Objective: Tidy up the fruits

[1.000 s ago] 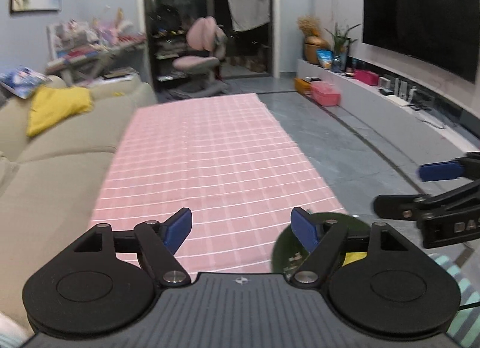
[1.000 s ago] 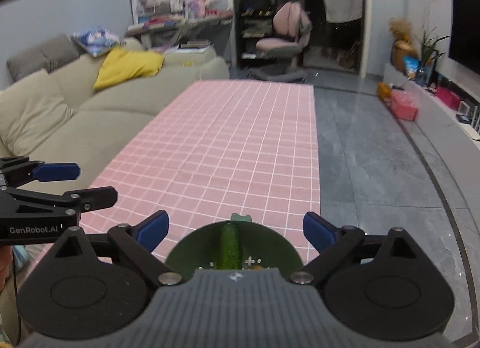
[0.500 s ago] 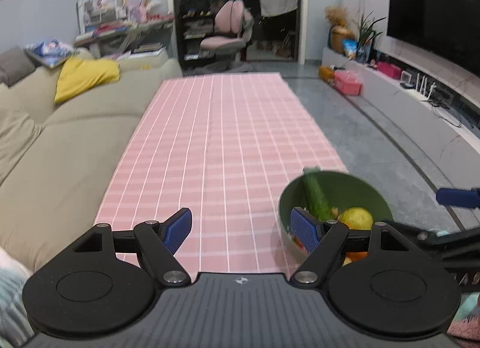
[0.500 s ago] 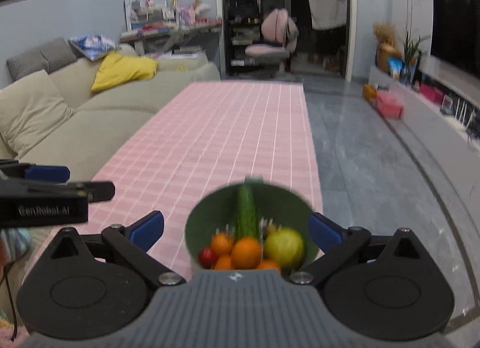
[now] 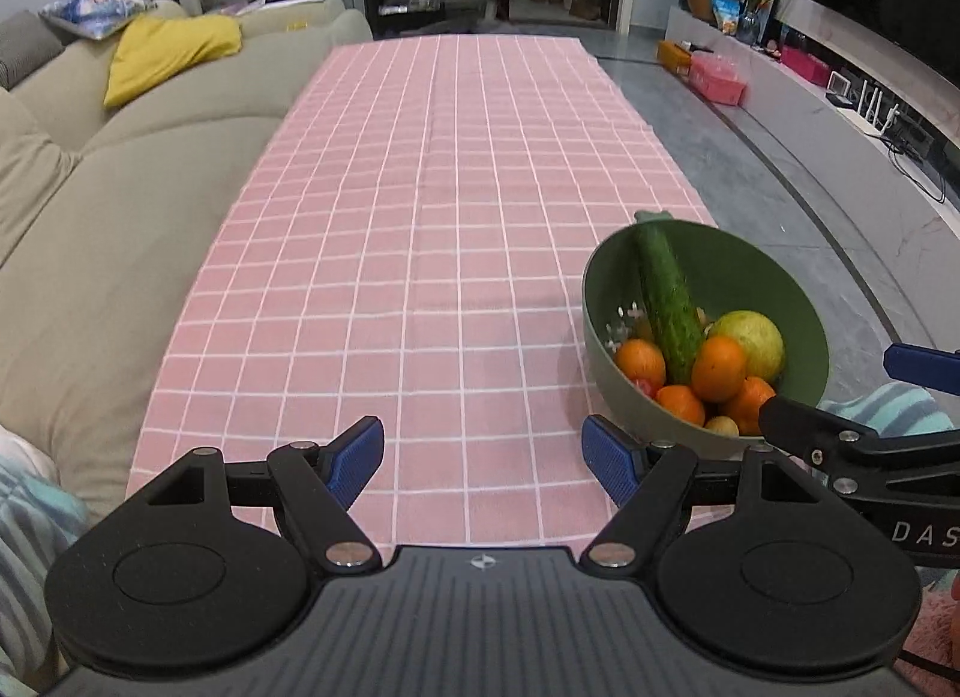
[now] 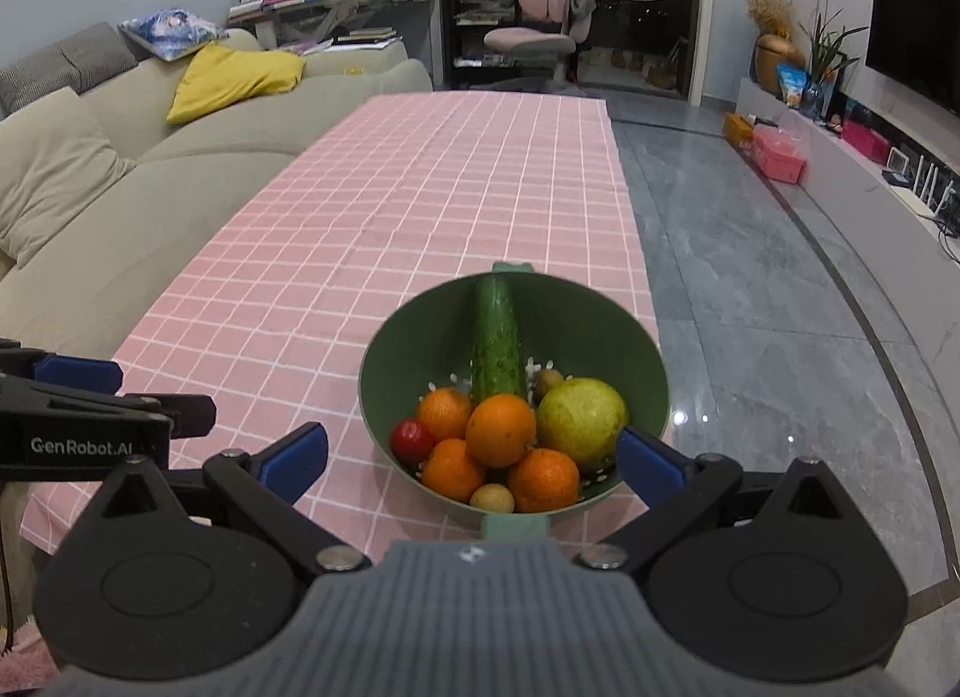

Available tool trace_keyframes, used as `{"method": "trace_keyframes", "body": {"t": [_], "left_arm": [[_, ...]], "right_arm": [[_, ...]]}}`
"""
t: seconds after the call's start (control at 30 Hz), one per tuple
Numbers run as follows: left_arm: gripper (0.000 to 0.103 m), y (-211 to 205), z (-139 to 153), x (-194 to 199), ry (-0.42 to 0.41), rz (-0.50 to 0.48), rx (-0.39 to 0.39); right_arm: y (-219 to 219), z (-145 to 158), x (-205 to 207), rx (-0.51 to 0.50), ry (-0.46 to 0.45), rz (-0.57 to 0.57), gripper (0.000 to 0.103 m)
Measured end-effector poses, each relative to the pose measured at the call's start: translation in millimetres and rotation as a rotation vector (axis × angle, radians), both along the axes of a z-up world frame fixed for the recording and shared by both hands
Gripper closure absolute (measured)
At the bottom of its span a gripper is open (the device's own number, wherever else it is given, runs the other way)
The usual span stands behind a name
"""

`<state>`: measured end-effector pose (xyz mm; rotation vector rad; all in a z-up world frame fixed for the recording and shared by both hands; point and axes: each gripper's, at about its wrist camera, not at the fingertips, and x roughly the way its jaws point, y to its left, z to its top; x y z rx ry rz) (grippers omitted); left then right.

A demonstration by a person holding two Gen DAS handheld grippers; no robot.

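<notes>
**Matt plastic, woven cloth, polished stone**

The bowl (image 6: 648, 391) looked like matt green plastic, smooth-walled and pierced with small holes at its bottom. The cucumber (image 6: 498, 343) in it had a bumpy, dull skin; the oranges (image 6: 501, 430) were finely dimpled with a soft sheen, and the small red fruit (image 6: 411, 439) was glossy. The pink checked tablecloth (image 5: 420, 217) was flat matt cloth. The sofa (image 5: 120, 205) wore a soft beige fabric. The floor (image 6: 750, 307) was grey, veined and polished, reflecting a light. The right gripper (image 6: 471, 460) had matt black plastic arms, ribbed blue pads and bright metal screws.
</notes>
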<state>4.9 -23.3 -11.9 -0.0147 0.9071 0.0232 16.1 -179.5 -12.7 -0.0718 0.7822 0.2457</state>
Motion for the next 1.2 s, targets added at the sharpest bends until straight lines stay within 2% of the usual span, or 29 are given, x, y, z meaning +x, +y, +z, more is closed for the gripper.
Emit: {"method": "trace_keyframes", "body": {"t": [1.2], "left_arm": [[0.015,5.9,1.5,0.5,0.018,0.016,-0.022]], "right_arm": [[1.7,-4.4,5.1,-0.017,0.034,0.023,0.005]]}}
